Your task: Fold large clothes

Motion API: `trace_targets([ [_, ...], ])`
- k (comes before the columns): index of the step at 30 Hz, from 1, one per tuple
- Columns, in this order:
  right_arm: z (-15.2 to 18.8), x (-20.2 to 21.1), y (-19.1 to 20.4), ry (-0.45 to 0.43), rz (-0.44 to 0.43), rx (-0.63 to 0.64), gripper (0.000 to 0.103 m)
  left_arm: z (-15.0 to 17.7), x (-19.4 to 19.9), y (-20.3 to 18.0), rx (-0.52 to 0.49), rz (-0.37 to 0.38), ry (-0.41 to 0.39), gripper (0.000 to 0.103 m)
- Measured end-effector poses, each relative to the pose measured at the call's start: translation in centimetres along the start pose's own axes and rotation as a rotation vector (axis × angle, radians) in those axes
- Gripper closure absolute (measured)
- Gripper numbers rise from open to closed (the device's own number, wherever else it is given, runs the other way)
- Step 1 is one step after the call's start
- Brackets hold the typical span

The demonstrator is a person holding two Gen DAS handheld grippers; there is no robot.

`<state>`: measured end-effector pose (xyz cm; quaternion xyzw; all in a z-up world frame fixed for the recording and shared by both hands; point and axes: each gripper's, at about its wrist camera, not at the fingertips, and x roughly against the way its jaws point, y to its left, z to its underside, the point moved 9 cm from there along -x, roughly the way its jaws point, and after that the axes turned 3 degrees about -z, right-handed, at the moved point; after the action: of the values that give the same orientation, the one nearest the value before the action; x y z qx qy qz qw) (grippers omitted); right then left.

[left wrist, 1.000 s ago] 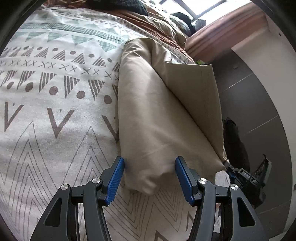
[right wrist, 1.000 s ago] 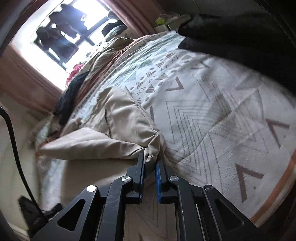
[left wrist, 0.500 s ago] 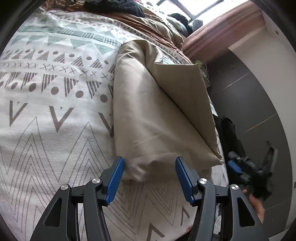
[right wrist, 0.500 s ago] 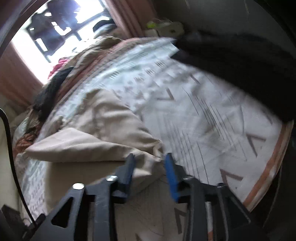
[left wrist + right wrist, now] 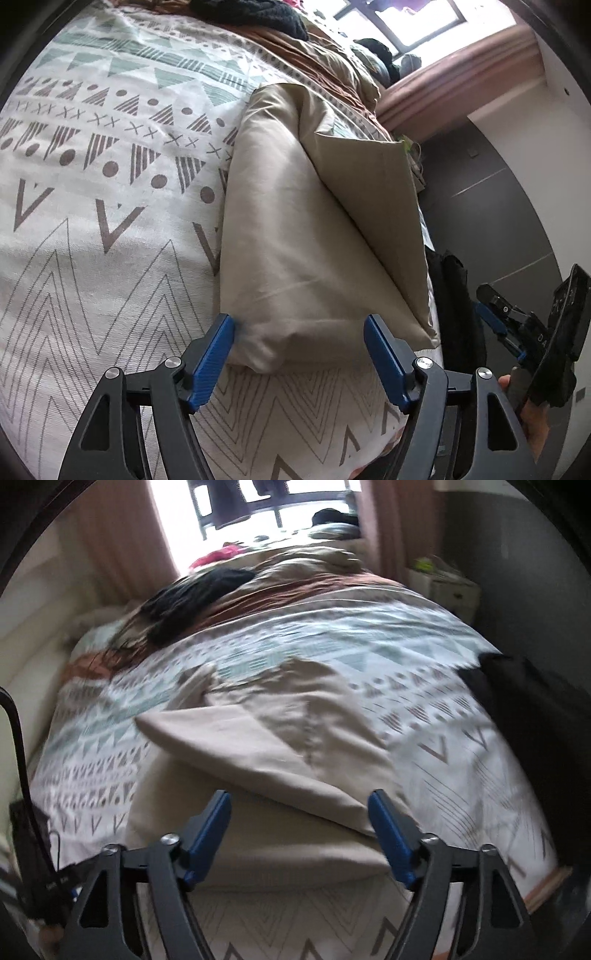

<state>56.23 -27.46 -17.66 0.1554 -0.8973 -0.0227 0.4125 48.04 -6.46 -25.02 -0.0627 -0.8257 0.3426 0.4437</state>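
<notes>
A beige garment [image 5: 295, 240] lies folded lengthwise on the patterned bedspread [image 5: 92, 221], one flap laid diagonally over it. My left gripper [image 5: 301, 350] hovers at its near end, jaws opening, with the folded end between the blue pads [image 5: 214, 350] but not pinched. In the right wrist view the same garment [image 5: 277, 746] lies flat under my right gripper [image 5: 299, 830]. Its jaws are opening wide and nothing is clamped between them. The right gripper [image 5: 517, 325] also shows at the right edge of the left wrist view, held by a hand [image 5: 532, 406] off the side of the bed.
Black clothing [image 5: 192, 598] and a brown blanket [image 5: 295, 587] are heaped at the far end of the bed below a bright window [image 5: 258, 498]. A black garment [image 5: 535, 709] lies on the bed's right side. A white nightstand [image 5: 450, 587] stands by the dark wall.
The right gripper let go of the bunched beige corner, opened wide, rose and rolled level. The left gripper's jaws widened a little and it kept its place.
</notes>
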Motion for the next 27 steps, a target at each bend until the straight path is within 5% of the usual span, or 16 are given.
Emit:
trace_targets([
  [13, -1.2, -7.0, 8.9, 0.075, -0.031, 0.334, 0.021, -1.7, 0.8, 2.9, 0.099, -0.038, -0.007, 0.029],
  [14, -1.3, -7.3, 9.2, 0.073, -0.028, 0.345, 0.024, -1.9, 1.0, 3.2, 0.098, -0.05, -0.008, 0.029],
  [15, -1.5, -7.6, 9.4, 0.071, -0.021, 0.357, 0.046, -1.9, 1.2, 3.4, 0.096, -0.061, -0.01, 0.029],
  [16, -1.7, -7.8, 9.4, 0.074, -0.009, 0.363, 0.086, -2.1, 1.5, 3.7, 0.094, -0.074, -0.012, 0.029],
  [17, -1.8, -7.9, 9.3, 0.077, -0.005, 0.362, 0.098, -2.1, 1.7, 3.9, 0.093, -0.079, -0.015, 0.029],
  [27, -5.7, -5.1, 5.4, -0.017, -0.053, 0.278, 0.1, -2.3, 1.3, 3.6, 0.076, -0.091, -0.006, 0.029],
])
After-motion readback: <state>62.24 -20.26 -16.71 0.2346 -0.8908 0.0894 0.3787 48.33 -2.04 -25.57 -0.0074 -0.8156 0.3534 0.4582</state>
